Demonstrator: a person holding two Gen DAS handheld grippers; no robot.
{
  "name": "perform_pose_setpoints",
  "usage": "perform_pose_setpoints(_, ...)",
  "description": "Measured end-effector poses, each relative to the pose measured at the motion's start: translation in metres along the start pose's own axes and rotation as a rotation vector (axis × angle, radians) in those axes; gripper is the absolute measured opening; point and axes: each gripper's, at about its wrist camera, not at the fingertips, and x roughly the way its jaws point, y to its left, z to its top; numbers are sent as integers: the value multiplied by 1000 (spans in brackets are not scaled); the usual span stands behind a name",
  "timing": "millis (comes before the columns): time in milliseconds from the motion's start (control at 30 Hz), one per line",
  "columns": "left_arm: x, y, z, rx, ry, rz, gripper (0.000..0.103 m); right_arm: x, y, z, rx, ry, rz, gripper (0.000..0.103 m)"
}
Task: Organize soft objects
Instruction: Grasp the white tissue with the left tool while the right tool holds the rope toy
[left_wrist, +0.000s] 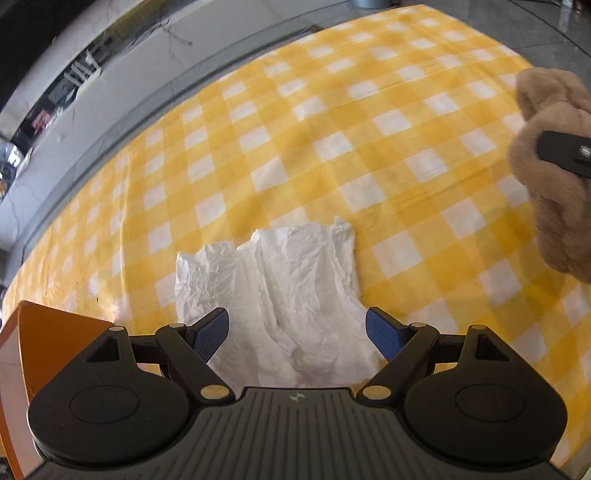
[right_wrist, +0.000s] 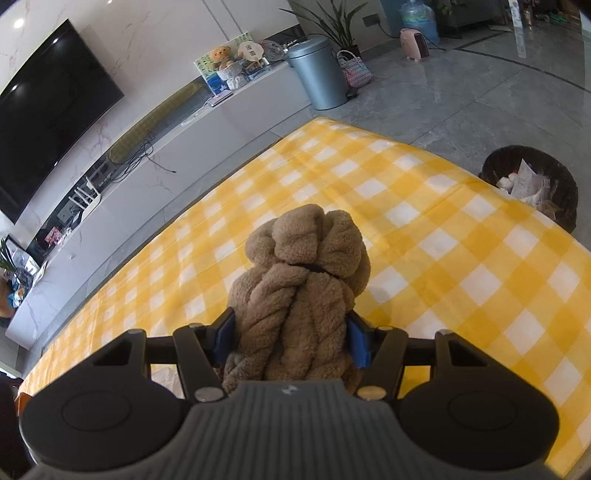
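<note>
While R tongs (right_wrist: 291, 341) pinch brown plush (right_wrist: 306, 280), base hidden, L tongs (left_wrist: 297, 328) spread over white cloth (left_wrist: 280, 295).

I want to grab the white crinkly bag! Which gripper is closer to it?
Left. The left gripper hangs open right over the white bag, fingers either side. The right gripper is off to the side, squeezing the brown fluffy toy.

No text, label or number can be read anywhere.

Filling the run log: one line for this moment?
left gripper: open over crumpled white tissue | right gripper: holding fluffy tan plush twist
</note>
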Motion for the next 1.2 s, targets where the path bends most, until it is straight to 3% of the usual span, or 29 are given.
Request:
perform_pose_setpoints(167, 22, 13, 3, -86, 36, -83, 97, 0, 5, -1, -24, 3, 17, 60)
perform_pose_setpoints(200, 27, 13, 4, -92, 43, -100, 88, -1, 6, -1, -25, 2, 18, 60)
perform_pose_setpoints(233, 28, 15, 2, -102, 29, -126, 86, -1, 6, -1, -28, 1, 15, 61)
perform_pose_setpoints(267, 27, 17, 2, -111, 24, -161, 71, -1, 6, -1, -34, 0, 8, 61)
perform_pose_setpoints(300, 26, 20, 2, -117, 31, -196, 49, -1, 7, -1, -43, -3, -1, 61)
perform_pose_setpoints(367, 25, 23, 1, -126, 41, -178, 28, 1, 5, 1, -54, -4, -15, 61)
perform_pose_setpoints(600, 17, 12, 2, -27, 24, -150, 16, 3, 3, -1, -57, 13, -33, 61)
perform_pose_setpoints(933, -9, 22, -4, -6, -29, -230, 15, 4, 2, 0, -55, 18, -48, 61)
perform_pose_setpoints(1200, -49, 23, -22, -22, -135, -343, 15, 3, 9, -1, -82, 23, -55, 61)
